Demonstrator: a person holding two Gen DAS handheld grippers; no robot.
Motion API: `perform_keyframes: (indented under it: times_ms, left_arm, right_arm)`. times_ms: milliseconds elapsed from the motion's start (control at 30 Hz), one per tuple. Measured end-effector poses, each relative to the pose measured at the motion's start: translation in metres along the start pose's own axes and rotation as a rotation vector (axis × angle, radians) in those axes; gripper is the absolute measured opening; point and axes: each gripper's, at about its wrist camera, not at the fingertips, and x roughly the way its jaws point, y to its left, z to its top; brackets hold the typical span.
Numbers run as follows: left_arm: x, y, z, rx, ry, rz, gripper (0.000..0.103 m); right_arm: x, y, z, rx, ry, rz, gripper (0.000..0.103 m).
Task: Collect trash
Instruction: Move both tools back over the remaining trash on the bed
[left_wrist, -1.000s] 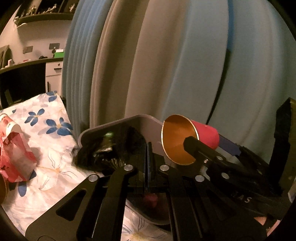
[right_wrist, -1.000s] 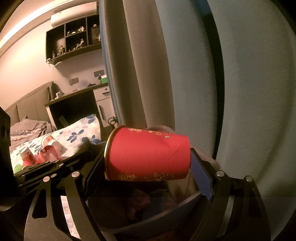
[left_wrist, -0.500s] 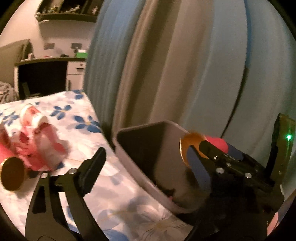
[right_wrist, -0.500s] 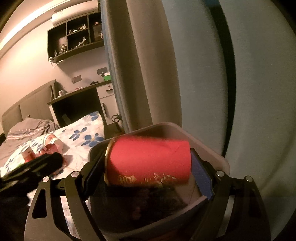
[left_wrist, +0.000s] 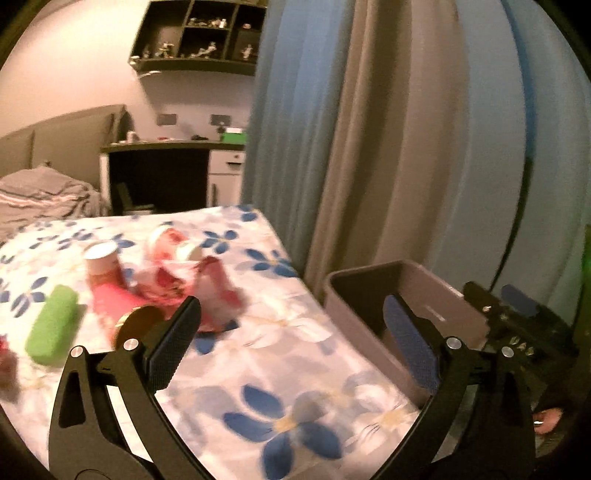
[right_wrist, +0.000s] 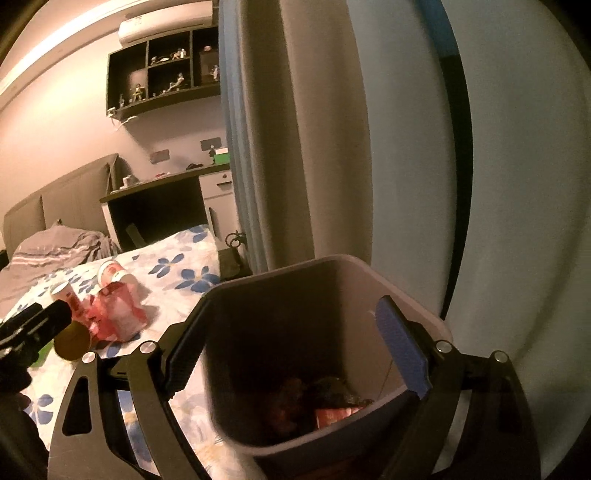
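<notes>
left tongs (left_wrist: 291, 343): opening, empty, over bedspread (left_wrist: 258, 354) | right tongs (right_wrist: 295, 347): wide, empty, over bin (right_wrist: 332, 264)

The red cup that the right gripper (right_wrist: 295, 347) held over the grey bin (right_wrist: 413, 317) is gone from between its pads, which now stand open and empty. The left gripper (left_wrist: 291, 343), shut a second ago, is opening with nothing between its jaws, and it has swung from the bin toward the trash pile (left_wrist: 166, 280) on the bed (left_wrist: 288, 406).

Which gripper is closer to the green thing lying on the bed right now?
Left. The left gripper hangs over the bed beside the green thing; the right gripper is over the bin, further off.
</notes>
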Motion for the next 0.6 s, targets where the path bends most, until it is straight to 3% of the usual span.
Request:
perform_keyframes:
  times_ms: [600]
  left_arm:
    - [-0.086,0.071,-0.019,-0.039,-0.074,0.168,0.097]
  right_arm:
    - [-0.055,0.079,-0.019,-0.058,-0.022,0.103,0.086]
